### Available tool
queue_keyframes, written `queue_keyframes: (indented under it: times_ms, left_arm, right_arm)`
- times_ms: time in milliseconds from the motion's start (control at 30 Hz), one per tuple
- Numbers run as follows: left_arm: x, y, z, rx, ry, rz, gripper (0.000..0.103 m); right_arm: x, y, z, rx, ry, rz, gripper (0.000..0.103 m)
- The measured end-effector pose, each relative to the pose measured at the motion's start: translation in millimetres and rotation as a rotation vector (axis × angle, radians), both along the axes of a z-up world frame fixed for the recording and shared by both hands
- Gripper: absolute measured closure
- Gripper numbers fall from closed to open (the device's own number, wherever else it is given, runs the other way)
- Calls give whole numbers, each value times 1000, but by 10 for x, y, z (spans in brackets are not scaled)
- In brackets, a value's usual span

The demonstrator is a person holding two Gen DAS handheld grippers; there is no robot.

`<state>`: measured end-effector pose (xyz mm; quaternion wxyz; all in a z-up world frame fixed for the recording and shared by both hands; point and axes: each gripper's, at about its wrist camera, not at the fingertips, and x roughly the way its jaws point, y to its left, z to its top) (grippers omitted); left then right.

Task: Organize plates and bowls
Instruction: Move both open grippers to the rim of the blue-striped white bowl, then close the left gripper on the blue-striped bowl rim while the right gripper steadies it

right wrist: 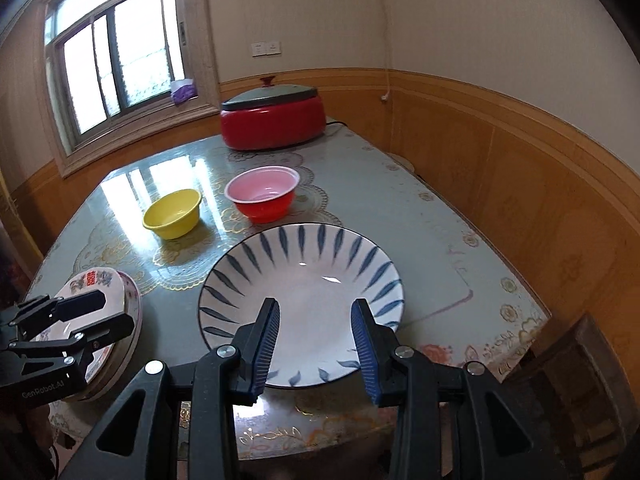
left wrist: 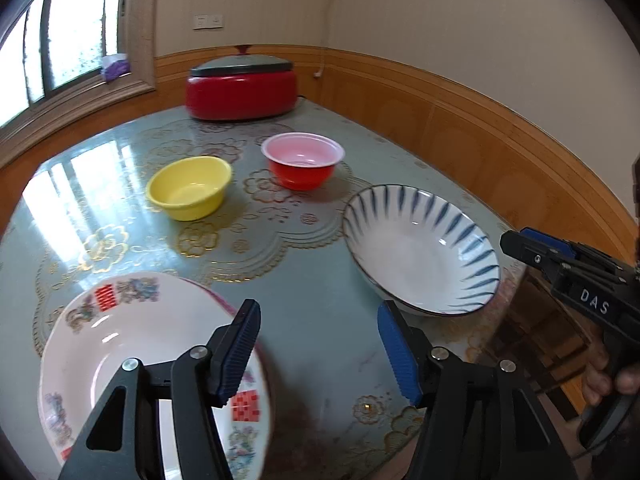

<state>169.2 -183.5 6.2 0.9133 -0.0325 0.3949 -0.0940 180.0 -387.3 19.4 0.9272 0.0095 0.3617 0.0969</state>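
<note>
A red lidded cooker [right wrist: 274, 122] is seen at the table's [right wrist: 400, 204] far edge, with a yellow bowl [right wrist: 173, 213] and a red bowl [right wrist: 264, 194] near the middle, nothing blocking either. The blue-striped plate [right wrist: 300, 304] lies flat near the right front edge, just ahead of the right tool [right wrist: 315, 340], whose jaws are spread and empty. The flowered plate [left wrist: 152, 364] sits on a stack at the left front corner, under the left tool [left wrist: 318, 354], also spread and empty.
</note>
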Motion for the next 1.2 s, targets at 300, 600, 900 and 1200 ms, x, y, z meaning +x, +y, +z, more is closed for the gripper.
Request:
queue_keyframes:
  times_ms: [300, 600, 900, 1200]
  left_arm:
    - [68, -38, -29, -72, 50, -122, 38]
    - [183, -88, -86, -74, 50, -195, 40]
    - [481, -208, -125, -58, 85, -165, 40]
    - [818, -398, -323, -30, 147, -71, 56]
  right_arm:
    - [-96, -325, -91, 81, 81, -184, 63]
    - [3, -390, -274, 155, 115, -219, 63]
    - [622, -533, -408, 173, 191, -162, 67]
    - [1101, -489, -570, 118, 289, 46, 86]
